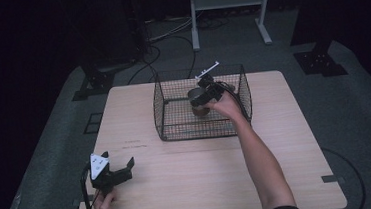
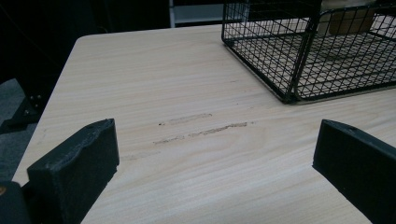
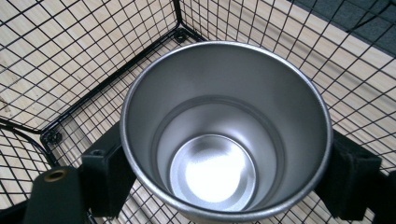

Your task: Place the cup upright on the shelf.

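Observation:
A steel cup (image 3: 224,135) stands upright and empty inside the black wire basket (image 1: 165,93), its open mouth facing my right gripper's camera. My right gripper (image 1: 204,97) reaches into the basket from the right, and its two black jaws press on the cup's left and right sides. In the high view the cup (image 1: 196,94) shows as a brownish body with a grey rim. My left gripper (image 1: 119,162) rests low over the table's front left, jaws wide open with bare wood between them; its fingers (image 2: 74,168) frame faint dark marks on the tabletop.
The wooden table (image 1: 289,176) carries the wire basket at its back middle. The basket's near corner (image 2: 289,93) lies ahead and to the right of my left gripper. Cables and a white frame (image 1: 228,1) sit on the dark floor beyond.

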Motion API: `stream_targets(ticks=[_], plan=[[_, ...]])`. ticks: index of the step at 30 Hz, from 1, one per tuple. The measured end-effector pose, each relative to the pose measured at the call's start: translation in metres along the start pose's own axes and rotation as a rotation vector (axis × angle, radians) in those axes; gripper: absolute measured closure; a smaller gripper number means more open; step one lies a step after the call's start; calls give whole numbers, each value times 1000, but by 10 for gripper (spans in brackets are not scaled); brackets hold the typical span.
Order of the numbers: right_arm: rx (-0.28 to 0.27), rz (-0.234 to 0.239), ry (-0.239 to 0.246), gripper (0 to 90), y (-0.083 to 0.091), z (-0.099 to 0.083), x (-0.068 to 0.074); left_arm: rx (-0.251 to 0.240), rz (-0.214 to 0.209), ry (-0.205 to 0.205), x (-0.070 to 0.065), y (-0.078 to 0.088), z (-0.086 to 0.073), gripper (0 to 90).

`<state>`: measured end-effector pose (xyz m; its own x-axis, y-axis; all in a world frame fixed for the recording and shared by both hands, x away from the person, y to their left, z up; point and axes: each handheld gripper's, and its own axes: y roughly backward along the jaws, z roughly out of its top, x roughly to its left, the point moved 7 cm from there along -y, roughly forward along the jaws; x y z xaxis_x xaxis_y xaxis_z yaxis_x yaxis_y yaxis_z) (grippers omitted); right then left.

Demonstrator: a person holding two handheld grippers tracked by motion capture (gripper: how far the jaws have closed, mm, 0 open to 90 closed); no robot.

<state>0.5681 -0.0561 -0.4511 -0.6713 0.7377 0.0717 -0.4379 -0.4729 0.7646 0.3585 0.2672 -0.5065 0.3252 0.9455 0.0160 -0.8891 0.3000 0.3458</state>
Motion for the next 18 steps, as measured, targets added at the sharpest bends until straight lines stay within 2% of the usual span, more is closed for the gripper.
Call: stream_targets(ticks=[14, 18], plan=[[28, 16, 6, 177, -10, -2, 3, -3, 0, 5, 0, 0, 0, 0], [40, 3, 16, 176, -10, -4, 3, -5, 0, 6, 0, 0, 0, 0]])
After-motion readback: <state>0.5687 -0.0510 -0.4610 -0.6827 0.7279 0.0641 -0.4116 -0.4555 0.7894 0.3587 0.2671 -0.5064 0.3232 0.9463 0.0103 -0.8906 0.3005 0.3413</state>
